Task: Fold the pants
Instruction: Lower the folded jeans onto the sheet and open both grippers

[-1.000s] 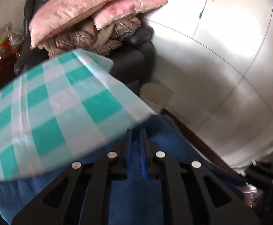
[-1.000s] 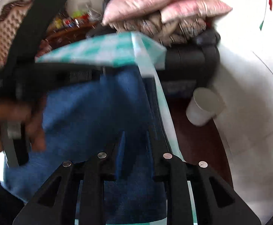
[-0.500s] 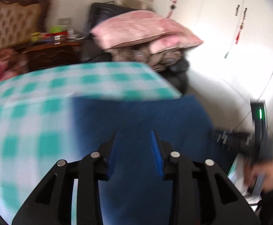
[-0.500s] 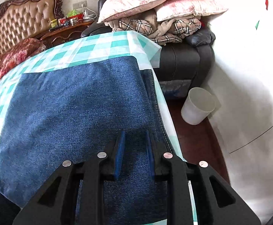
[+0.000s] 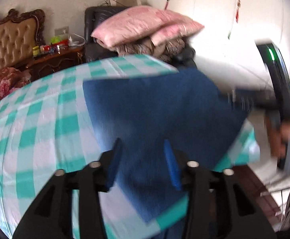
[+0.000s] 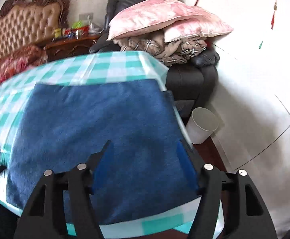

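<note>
The blue pants point(image 6: 97, 135) lay folded flat on the checkered tabletop point(image 6: 109, 67); left tongs point(image 5: 143, 159) and right tongs point(image 6: 143, 165) were spreading at six o'clock, pinching nothing.

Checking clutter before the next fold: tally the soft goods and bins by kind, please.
Folded blue pants: 1
Pink pillows: 2
Checked tablecloth: 1
Plaid blanket: 1
White bin: 1
Total: 6

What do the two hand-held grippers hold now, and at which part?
Nothing. The left hand-held gripper and right hand-held gripper are opening above the folded pants.
</note>
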A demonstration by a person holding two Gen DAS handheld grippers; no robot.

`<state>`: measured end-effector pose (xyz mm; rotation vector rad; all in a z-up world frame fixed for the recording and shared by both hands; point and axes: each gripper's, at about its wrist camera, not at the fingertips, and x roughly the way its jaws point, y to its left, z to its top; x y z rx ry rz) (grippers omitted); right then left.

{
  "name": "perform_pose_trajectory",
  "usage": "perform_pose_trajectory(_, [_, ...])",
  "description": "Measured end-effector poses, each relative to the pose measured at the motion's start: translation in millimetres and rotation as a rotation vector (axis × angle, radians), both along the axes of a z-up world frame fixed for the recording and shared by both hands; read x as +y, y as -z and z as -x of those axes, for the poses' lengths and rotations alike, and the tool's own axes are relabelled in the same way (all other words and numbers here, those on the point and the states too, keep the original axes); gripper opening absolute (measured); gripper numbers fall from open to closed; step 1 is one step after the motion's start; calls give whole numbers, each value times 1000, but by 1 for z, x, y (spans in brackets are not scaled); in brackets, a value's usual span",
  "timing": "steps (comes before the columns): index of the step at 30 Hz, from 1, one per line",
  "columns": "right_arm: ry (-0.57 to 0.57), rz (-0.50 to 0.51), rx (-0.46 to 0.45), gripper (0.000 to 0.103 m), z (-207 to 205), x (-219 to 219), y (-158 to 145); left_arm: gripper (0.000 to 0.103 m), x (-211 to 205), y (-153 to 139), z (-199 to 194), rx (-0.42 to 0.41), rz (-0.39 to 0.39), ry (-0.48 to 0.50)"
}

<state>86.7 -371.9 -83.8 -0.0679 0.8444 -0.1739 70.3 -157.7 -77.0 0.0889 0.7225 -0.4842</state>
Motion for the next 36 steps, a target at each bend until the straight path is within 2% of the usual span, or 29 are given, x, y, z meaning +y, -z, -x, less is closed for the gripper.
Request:
perform_pose_trajectory(2, [19,16,49,64,-3,6,15,62,-11,-10,-17,-1,15,21])
perform_pose_trajectory(4, [43,-13,92,65,-6,2,29,73,-28,-15,-37,6,6,43])
perform_pose_trajectory(5, [46,-20,84,65,-6,1,30,75,-39,-16,-50,10,-20,39])
perform_pose_trajectory(6, [45,-20,84,65,-5,0,31,83,-47,-17,-57,12,-35,41])
perform_pose_trajectory(7, [44,-17,86,66,-6,0,31,88,-56,-16,-68,32,-29,59])
perform_pose_trajectory(8, [45,-18,89,66,-6,0,32,88,-61,-15,-76,50,-19,69])
perform_pose_trajectory(9, [45,-18,91,66,-6,0,33,90,-69,-13,-91,70,-19,46])
perform_pose_trajectory(11, [46,-14,92,66,-5,1,34,100,-80,-10,-109,88,-13,9])
perform_pose_trajectory(12, [47,-13,92,66,-5,1,35,101,-86,-9,-119,73,8,11])
perform_pose_trajectory(14, [49,-14,90,66,-4,1,36,101,-98,-4,-133,78,-5,29])
perform_pose_trajectory(17, [50,-23,91,66,-5,-1,37,101,-116,9,-154,121,-54,76])
perform_pose_trajectory(20, [51,-26,96,66,-6,-1,37,97,-124,36,-171,219,-123,72])
perform_pose_trajectory(23, [52,-24,98,66,-7,-2,37,96,-123,48,-176,234,-134,54])
perform_pose_trajectory(24, [51,-25,98,66,-7,-3,37,91,-122,45,-173,222,-139,49])
perform_pose_trajectory(25, [52,-26,98,66,-7,-3,37,82,-119,41,-170,215,-142,45])
perform_pose_trajectory(27, [54,-27,99,66,-8,-3,37,73,-109,30,-160,204,-119,46])
perform_pose_trajectory(33, [101,-71,89,66,1,-7,26,74,-52,-14,-92,109,-44,0])
perform_pose_trajectory(36, [156,-73,71,67,20,-8,13,86,-27,-24,-52,97,-26,-27])
